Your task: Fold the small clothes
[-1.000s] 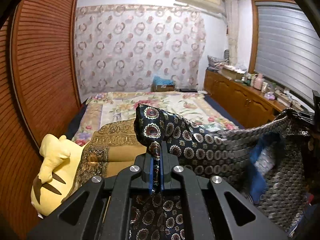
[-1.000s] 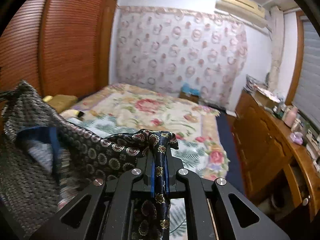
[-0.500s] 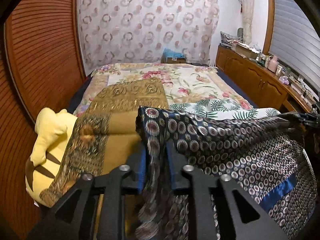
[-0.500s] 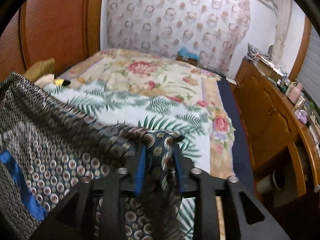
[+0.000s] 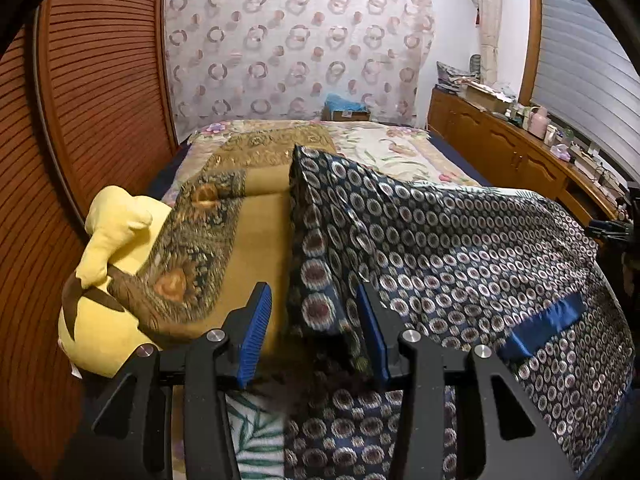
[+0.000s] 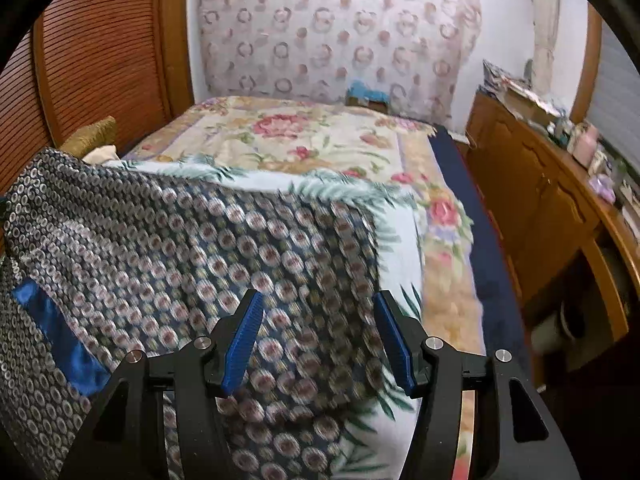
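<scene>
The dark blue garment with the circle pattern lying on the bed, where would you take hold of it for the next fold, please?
Probably the raised corner of the dark blue circle-patterned garment. It stands up in a ridge between the open left gripper pads, so come straight forward from the near side and pinch it across the fold.

A home bedroom: floral bed [image 6: 304, 140], curtain [image 5: 296, 40], wooden dresser [image 5: 500, 148].

Floral bedspread [image 6: 320, 148] clear ahead, yellow plush toy [image 5: 106, 280] crowding left, wooden cabinets [image 6: 532, 216] flanking right.
</scene>
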Available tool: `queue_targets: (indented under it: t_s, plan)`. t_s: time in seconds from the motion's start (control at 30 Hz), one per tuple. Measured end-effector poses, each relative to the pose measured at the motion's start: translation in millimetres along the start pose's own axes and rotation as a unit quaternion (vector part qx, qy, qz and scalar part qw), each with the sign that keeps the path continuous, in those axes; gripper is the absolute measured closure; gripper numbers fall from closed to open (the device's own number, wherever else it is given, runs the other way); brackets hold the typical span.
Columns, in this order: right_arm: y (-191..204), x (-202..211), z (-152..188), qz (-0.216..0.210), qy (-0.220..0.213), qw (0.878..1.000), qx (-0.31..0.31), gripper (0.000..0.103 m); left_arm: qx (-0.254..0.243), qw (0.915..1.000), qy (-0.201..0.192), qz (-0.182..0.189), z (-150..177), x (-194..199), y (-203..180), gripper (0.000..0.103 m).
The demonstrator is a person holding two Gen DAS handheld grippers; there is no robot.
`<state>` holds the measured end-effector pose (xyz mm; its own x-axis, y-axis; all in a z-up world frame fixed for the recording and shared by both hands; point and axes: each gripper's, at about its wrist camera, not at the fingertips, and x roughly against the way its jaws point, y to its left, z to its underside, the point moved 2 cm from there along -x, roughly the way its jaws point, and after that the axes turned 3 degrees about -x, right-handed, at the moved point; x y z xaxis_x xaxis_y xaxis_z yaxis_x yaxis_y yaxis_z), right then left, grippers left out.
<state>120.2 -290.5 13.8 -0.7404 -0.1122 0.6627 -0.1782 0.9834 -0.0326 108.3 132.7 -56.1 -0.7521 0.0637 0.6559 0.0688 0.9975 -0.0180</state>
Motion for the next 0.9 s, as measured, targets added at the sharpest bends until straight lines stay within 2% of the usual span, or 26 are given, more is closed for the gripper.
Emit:
queue_targets:
  t_s: [0.3,0.33,0.37,0.43,0.5,0.57,0.63,0.7,0.9]
  plan:
    - [-26.2,-8.7,20.9,-0.002,0.038,0.999,-0.028,0.044,-0.005,1.0,0.001,0.008,7.1,-7.0,-9.5,0.058]
    - [-28.5,-10.3,21.9,-0.004,0.04,0.999,-0.03,0.044,-0.006,1.0,0.002,0.008,7.6,-8.4,-9.8,0.061]
    - [-29.1,-11.5,22.6,-0.003,0.04,0.999,-0.031,0.046,-0.007,0.9999,0.004,0.007,8.4,-9.9,-9.9,0.067]
    - [-29.2,-14.0,22.0,-0.003,0.042,0.999,-0.028,0.054,-0.007,0.9999,0.007,0.002,8.8,-11.4,-9.4,0.07]
    - [-26.1,-14.9,20.7,-0.007,0.044,0.999,-0.023,0.066,-0.008,0.9999,0.007,0.0,8.8,-11.2,-9.7,0.074]
    - [-21.0,-14.9,20.0,-0.021,0.047,0.999,-0.01,0.098,-0.008,0.9999,0.008,-0.001,9.3,-10.8,-10.1,0.083]
    - [-15.1,-15.8,18.1,-0.035,0.048,0.998,0.004,0.101,-0.007,0.9999,0.01,0.003,10.0,-10.7,-10.3,0.097]
    - [-11.3,-4.7,15.3,-0.057,0.035,0.998,-0.002,0.102,-0.005,0.9999,0.008,0.004,10.7,-6.4,-11.9,0.101]
    - [-12.1,50.9,5.3,-0.097,-0.022,0.995,-0.021,0.102,0.01,0.9992,-0.025,0.03,10.9,30.9,-19.5,0.101]
